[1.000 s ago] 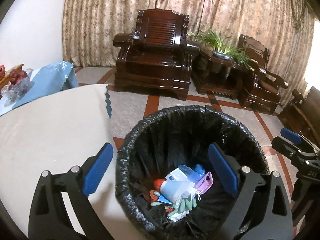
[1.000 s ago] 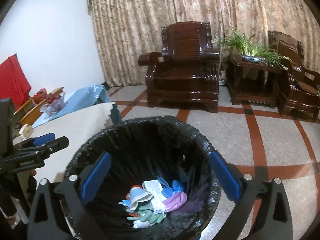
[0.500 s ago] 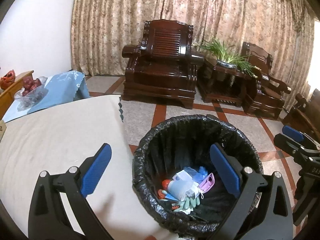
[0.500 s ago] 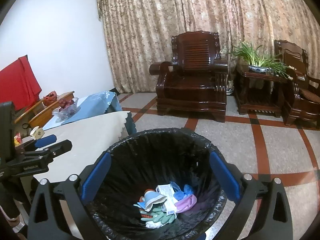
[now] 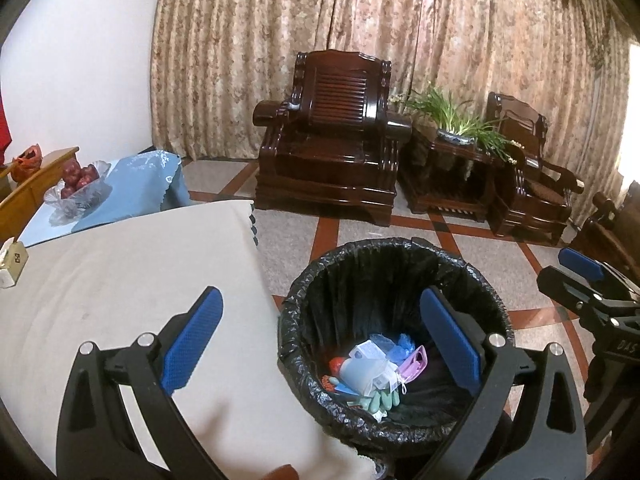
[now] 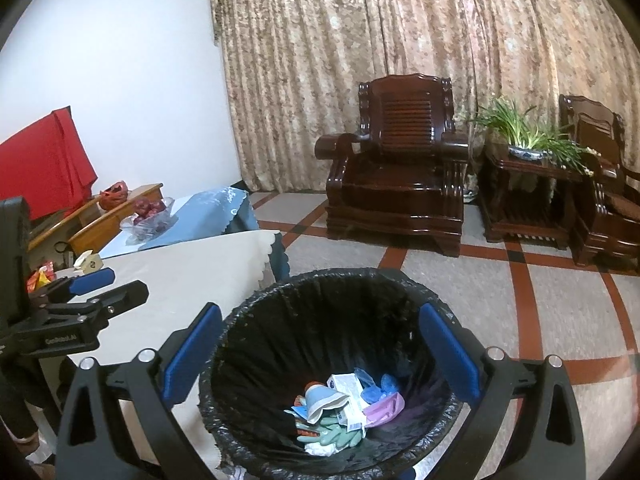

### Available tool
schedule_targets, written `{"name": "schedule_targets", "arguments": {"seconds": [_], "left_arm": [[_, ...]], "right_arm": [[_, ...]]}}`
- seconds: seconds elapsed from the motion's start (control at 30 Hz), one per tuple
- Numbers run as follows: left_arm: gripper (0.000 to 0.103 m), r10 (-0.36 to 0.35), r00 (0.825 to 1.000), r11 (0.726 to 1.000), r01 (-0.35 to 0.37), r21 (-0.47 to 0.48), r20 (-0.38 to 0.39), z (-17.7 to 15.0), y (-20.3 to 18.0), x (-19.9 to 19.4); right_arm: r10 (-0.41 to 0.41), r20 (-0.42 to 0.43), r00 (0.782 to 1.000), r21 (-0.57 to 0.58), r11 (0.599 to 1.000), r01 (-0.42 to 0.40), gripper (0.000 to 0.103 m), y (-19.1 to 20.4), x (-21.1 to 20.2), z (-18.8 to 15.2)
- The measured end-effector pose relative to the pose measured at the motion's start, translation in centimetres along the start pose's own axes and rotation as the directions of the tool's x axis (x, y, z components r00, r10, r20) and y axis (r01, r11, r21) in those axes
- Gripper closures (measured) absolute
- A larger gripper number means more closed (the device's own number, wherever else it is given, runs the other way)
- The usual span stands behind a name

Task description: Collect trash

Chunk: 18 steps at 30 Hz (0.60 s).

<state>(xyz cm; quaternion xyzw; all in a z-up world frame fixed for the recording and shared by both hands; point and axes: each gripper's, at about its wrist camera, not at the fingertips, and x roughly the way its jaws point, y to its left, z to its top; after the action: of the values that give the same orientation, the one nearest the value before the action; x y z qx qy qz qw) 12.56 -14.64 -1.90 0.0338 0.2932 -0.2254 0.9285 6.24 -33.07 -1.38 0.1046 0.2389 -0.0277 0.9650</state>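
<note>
A bin lined with a black bag [image 5: 472, 276] [image 6: 280, 340] stands on the floor beside the cream-clothed table [image 5: 120, 272] [image 6: 192, 268]. At its bottom lies mixed trash [image 5: 376, 372] [image 6: 344, 412]: a pale cup, green gloves, white wrappers, a purple piece, blue bits. My left gripper [image 5: 320, 340] hangs open above the table edge and the bin's left rim, holding nothing. The right gripper [image 6: 320, 356] hovers open over the bin mouth, also holding nothing. Each gripper shows at the edge of the other's view.
A small box [image 5: 14, 264] [image 6: 90, 262] and a snack packet [image 6: 40, 276] sit on the cream table. Behind it, a blue-clothed table carries a glass bowl of red fruit [image 5: 78, 186] [image 6: 148, 214]. Dark wooden armchairs [image 5: 332, 148] [image 6: 400, 168] and a plant stand [image 6: 528, 184] line the curtain.
Both grippers have risen and drawn back from the bin, which now looks smaller and lower. More of the table and the room has come into view. The trash has not moved.
</note>
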Motion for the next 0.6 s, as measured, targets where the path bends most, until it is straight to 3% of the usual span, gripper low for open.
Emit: {"name": "schedule_targets", "arguments": {"seconds": [0.6], "left_arm": [[0.007, 0.039, 0.997, 0.999, -0.039, 0.0, 0.059, 0.4, 0.4, -4.1]], "right_arm": [[0.028, 0.033, 0.999, -0.035, 0.999, -0.027, 0.006, 2.1, -2.5, 1.0]]}}
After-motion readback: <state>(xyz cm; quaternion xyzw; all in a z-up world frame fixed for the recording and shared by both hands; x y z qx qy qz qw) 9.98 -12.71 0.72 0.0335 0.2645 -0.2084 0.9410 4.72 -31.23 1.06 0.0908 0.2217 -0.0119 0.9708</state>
